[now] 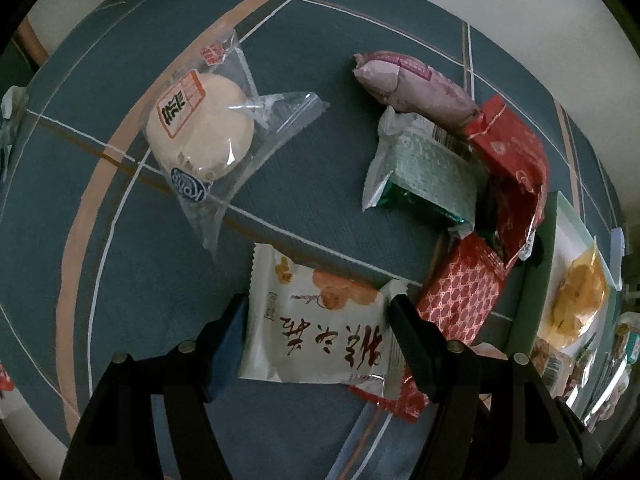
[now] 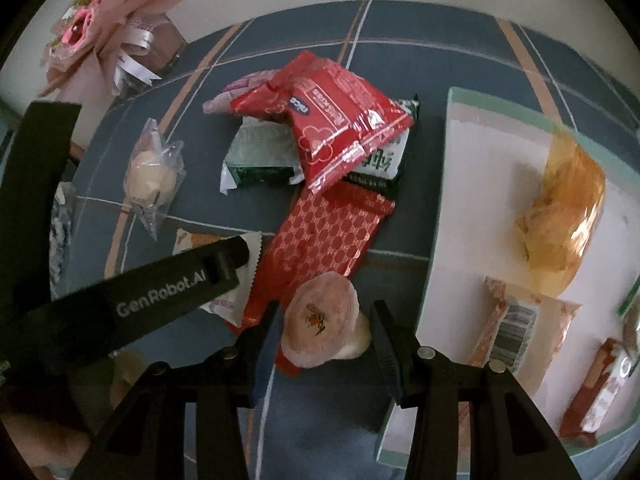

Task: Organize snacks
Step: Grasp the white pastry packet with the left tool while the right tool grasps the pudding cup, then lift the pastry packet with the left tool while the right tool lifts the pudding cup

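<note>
Blue tablecloth [image 1: 328, 184] with white and peach lines, red lattice-patterned packet [image 2: 328, 236]

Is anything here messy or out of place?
Yes. Several snacks lie heaped askew: a red packet sits tilted across the green-and-white packets, with a patterned red packet slanting out below. Nothing looks spilled or torn.

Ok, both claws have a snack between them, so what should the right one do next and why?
Probably carry it right, over the tray. The right claw has the round pink-wrapped pastry between its fingers, though the grip isn't clearly closed, and the pale green-rimmed tray beside it already holds sorted snacks. The left claw brackets the white flat snack packet.
</note>
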A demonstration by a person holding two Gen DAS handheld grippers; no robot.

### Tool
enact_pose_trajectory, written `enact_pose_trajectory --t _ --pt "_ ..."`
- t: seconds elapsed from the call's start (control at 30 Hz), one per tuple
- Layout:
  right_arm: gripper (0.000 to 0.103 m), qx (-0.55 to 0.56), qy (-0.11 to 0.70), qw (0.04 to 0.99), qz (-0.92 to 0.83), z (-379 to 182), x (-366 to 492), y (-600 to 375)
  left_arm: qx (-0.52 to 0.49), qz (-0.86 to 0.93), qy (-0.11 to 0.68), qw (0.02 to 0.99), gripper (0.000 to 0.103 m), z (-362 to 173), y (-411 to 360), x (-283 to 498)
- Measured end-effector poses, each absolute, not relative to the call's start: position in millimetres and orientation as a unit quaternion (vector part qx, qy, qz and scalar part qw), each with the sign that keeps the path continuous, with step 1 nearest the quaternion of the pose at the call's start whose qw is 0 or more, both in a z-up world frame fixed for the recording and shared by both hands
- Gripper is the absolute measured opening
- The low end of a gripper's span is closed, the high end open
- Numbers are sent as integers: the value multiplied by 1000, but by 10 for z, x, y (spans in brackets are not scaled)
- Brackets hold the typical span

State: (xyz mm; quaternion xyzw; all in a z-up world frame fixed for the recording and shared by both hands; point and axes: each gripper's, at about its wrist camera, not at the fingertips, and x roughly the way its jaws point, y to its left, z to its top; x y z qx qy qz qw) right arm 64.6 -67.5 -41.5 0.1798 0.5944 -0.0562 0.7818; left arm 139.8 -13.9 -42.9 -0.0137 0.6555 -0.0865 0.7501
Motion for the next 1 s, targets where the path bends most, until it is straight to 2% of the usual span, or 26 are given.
enact_pose_trajectory --t 0.3,0.57,1.0 --pt "48 163 597 783 -55 -413 526 -613 -5 -104 650 753 72 -515 -86 1257" --pt "49 145 607 780 -56 -437 440 -455 -5 -105 645 757 65 -569 -16 1131" --pt "48 113 632 765 -56 -544 244 -140 -7 -102 648 755 65 -660 87 823"
